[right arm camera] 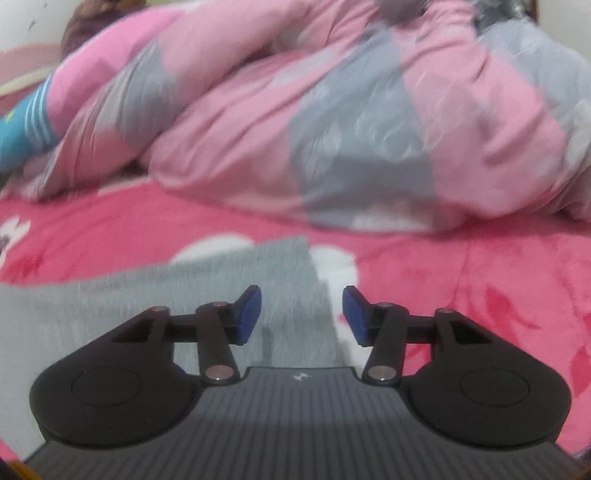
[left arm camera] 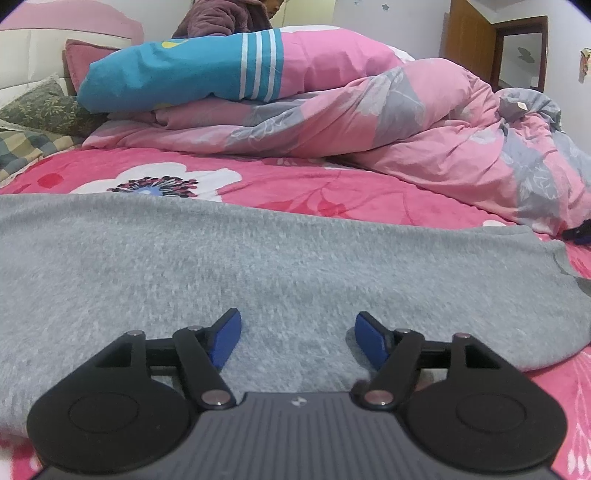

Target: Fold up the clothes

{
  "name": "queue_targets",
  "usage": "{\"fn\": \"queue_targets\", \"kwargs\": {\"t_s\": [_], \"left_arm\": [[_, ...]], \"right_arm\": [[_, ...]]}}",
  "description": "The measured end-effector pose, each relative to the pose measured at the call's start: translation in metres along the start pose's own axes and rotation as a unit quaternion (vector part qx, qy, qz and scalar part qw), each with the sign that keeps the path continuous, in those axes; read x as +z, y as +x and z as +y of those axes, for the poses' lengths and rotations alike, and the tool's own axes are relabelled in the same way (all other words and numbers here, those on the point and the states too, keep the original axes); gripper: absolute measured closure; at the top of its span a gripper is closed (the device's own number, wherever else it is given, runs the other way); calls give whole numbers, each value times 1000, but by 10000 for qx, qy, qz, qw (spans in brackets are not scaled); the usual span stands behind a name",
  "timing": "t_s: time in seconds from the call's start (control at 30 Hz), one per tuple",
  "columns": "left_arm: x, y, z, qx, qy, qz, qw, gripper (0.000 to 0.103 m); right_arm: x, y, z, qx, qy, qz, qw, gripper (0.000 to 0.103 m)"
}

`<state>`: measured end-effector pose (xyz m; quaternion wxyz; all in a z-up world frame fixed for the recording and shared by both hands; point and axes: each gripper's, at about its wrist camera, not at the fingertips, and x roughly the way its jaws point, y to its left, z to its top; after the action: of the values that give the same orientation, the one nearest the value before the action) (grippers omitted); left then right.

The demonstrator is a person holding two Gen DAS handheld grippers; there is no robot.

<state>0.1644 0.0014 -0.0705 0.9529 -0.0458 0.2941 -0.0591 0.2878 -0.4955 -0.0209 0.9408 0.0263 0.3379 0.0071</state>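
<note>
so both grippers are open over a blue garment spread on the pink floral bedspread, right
Not quite: the garment is grey, not blue, as the left wrist view shows. The rest holds: the left gripper and right gripper are both open over it, on the pink floral bedspread.

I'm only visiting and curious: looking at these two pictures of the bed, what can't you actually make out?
- Grey garment: left wrist view, its near part is hidden behind the left gripper and its left side runs off the edge, so its type is unclear.
- Quilt: right wrist view, blurred, pattern details lost.
- Person: left wrist view, cut off by the top edge.
- Dark object: left wrist view, at the right edge, too small to identify.
</note>
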Motion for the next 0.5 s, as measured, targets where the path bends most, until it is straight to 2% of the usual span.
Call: {"fn": "queue_targets", "kwargs": {"t_s": [0.23,0.27,0.33,0.4,0.5], "left_arm": [[0,0,-1,-10,23,-1,10000,30],[0,0,-1,-5,30,0,10000,30],[0,1,-1,8,47,2,10000,30],[-1,1,-2,24,70,2,10000,30],[-1,1,-4,47,102,6,9999,30]], "right_arm": [[-3,29,7,47,-92,203,9997,51],[-2,33,8,68,-110,237,9996,54],[-3,37,13,48,-242,264,9993,84],[-4,35,18,-35,-425,198,9989,94],[-4,25,26,-199,-721,-29,9972,98]]}}
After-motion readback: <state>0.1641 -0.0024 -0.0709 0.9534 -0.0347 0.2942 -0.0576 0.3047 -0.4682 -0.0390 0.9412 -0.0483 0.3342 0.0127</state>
